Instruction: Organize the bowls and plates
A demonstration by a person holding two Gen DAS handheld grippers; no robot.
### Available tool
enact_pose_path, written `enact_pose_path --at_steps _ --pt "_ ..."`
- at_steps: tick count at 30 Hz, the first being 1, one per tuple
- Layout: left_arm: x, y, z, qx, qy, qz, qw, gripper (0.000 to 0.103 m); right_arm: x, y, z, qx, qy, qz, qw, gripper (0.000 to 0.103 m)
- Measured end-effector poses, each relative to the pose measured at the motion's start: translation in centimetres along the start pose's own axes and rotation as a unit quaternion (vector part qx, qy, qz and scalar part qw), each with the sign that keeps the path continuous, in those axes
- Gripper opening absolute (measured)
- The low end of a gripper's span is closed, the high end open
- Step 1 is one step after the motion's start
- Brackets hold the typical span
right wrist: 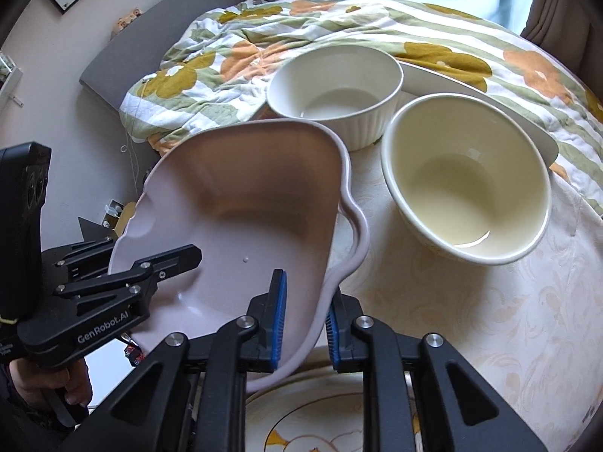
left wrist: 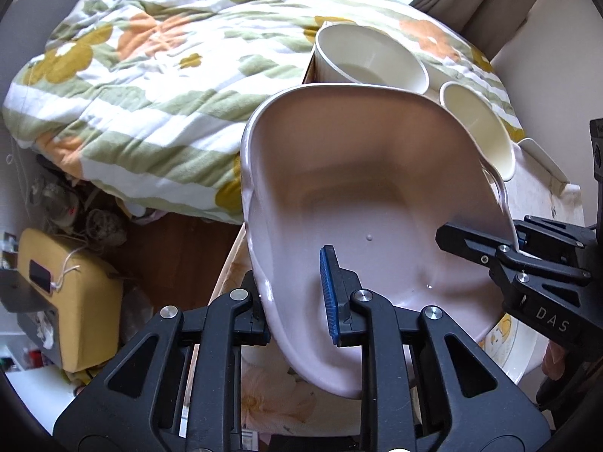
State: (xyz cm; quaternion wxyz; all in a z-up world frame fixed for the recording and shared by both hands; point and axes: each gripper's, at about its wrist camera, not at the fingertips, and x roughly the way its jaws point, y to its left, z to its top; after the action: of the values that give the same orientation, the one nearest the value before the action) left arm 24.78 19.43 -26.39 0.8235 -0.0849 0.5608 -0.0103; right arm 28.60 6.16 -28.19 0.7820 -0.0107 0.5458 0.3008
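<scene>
A pale pink baking dish (left wrist: pixel 361 196) with scalloped handles is held tilted above the tabletop (right wrist: pixel 471 320), gripped on two sides at once. The left gripper (left wrist: pixel 297 293) has its jaws clamped narrowly on the dish's near-left rim – one blue pad inside the dish, the other outside. The right gripper (right wrist: pixel 303 324) pinches the dish's right rim the same way, jaws narrow, a pad on each face of the wall. Under the dish's near edge lies a plate with a yellow pattern (right wrist: pixel 320 414). Farther back on the cream floral tabletop stand two empty bowls – a white ribbed bowl (right wrist: pixel 335 90) and, to its right, a cream bowl (right wrist: pixel 467 184). Beyond them lies a flowered quilt (left wrist: pixel 150 75) on a bed.
</scene>
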Motion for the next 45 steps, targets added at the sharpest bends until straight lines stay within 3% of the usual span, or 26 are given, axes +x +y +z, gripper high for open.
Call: enact_pose_path --at_steps 9,14,19,26,32,37,45 --pt "-7.7 -6.6 -2.1 0.029 -0.050 0.012 0.9982 0.018 -8.7 -1.0 -4.4 -0.004 -0.063 0.011 0.998 0.017" --pt "-11.3 -14.0 -4.2 0.074 -0.083 0.013 0.9937 0.018 -14.8 -3.7 -8.9 0.020 -0.102 0.000 0.995 0.017" --pt "-12.2 -21.9 -6.9 0.114 -0.084 -0.021 0.9897 0.018 -19.8 -7.9 -14.2 0.062 -0.129 -0.028 0.989 0.017" --pt "-9.9 -31.6 -10.4 0.156 -0.059 -0.079 0.9830 0.018 -24.3 -14.3 -20.9 0.123 -0.140 -0.076 0.980 0.017" --pt "-5.3 -38.0 -12.2 0.180 -0.015 -0.107 0.9778 0.018 -24.3 -19.5 -24.1 0.172 -0.119 -0.109 0.972 0.017" --pt "-1.5 -40.5 -13.0 0.194 0.013 -0.109 0.9749 0.018 -22.4 -23.0 -26.3 0.206 -0.096 -0.112 0.967 0.017" --pt "2.4 -42.2 -13.9 0.204 0.028 -0.096 0.9738 0.018 -20.2 -25.1 -28.6 0.223 -0.088 -0.113 0.964 0.017"
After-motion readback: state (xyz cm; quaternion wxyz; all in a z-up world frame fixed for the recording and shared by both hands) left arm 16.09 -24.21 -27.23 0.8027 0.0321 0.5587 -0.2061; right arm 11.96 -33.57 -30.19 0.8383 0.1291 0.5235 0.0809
